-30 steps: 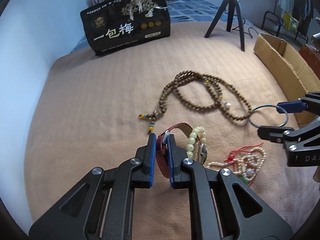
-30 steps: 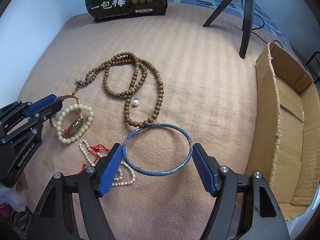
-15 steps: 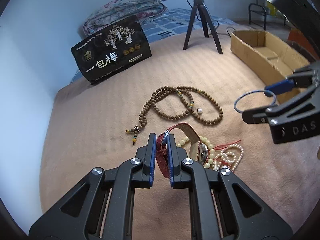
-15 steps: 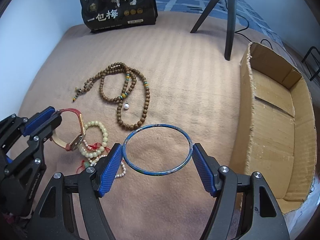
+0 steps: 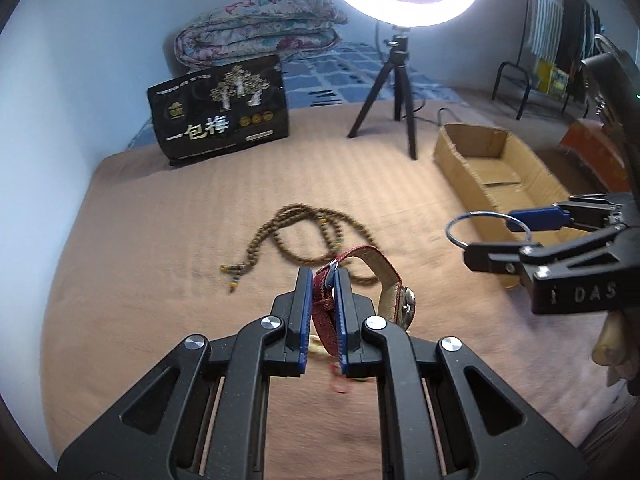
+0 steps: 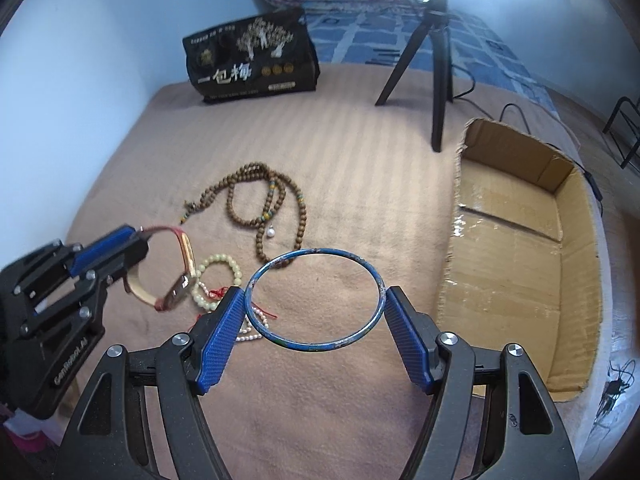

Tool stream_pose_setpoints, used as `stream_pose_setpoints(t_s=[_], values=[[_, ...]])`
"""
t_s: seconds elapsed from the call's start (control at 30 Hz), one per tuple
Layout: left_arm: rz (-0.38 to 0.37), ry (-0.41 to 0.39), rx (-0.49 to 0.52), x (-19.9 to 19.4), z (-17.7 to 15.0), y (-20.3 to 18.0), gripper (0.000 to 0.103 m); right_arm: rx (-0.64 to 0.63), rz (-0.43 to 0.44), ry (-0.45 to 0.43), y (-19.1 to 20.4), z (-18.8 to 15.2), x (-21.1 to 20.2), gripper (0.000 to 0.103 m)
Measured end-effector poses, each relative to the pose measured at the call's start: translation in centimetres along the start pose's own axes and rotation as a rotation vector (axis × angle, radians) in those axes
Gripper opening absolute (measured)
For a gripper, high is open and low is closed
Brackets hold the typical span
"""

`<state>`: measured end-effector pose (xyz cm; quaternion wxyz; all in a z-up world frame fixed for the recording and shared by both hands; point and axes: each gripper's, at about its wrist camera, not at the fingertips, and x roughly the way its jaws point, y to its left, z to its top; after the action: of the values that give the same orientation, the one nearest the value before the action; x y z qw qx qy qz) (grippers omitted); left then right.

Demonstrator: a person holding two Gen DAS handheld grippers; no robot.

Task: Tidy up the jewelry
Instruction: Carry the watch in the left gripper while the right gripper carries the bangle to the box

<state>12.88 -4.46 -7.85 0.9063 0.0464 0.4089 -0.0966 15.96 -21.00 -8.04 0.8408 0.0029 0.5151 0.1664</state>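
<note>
Left gripper (image 5: 323,280) pinches red strap of wristwatch (image 5: 394,284), watch hangs clear above tan blanket (image 5: 160,240); right gripper (image 6: 314,312) spread wide with blue bangle (image 6: 314,300) wedged between both pads, held off the bed. Brown bead necklace (image 6: 264,208), pale green bead bracelet (image 6: 218,276) and pearl strand with red cord (image 6: 250,320) lie on blanket; cardboard box (image 6: 520,248) at right, black snack bag (image 6: 252,60) and tripod (image 6: 436,52) at back
</note>
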Motion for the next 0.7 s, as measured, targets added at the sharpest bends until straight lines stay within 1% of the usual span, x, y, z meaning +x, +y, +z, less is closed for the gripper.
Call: stream_pose_setpoints(t_s=[0.17, 0.3, 0.5, 0.7], values=[[-0.072, 0.004, -0.015, -0.5, 0.4, -1.9, 0.009, 0.023, -0.033, -0.041, -2.0, 0.3, -1.9, 0.071], [-0.138, 0.017, -0.039, -0.3, 0.8, -3.4, 0.009, 0.059, -0.056, -0.064, -4.7, 0.4, -3.2, 0.071], [-0.224, 0.034, -0.067, 0.4, 1.8, -5.8, 0.009, 0.082, -0.122, -0.082, -8.3, 0.5, -4.0, 0.071], [-0.284, 0.047, -0.093, 1.7, 3.0, -7.9, 0.009, 0.139, -0.143, -0.087, -12.2, 0.7, -4.4, 0.071]])
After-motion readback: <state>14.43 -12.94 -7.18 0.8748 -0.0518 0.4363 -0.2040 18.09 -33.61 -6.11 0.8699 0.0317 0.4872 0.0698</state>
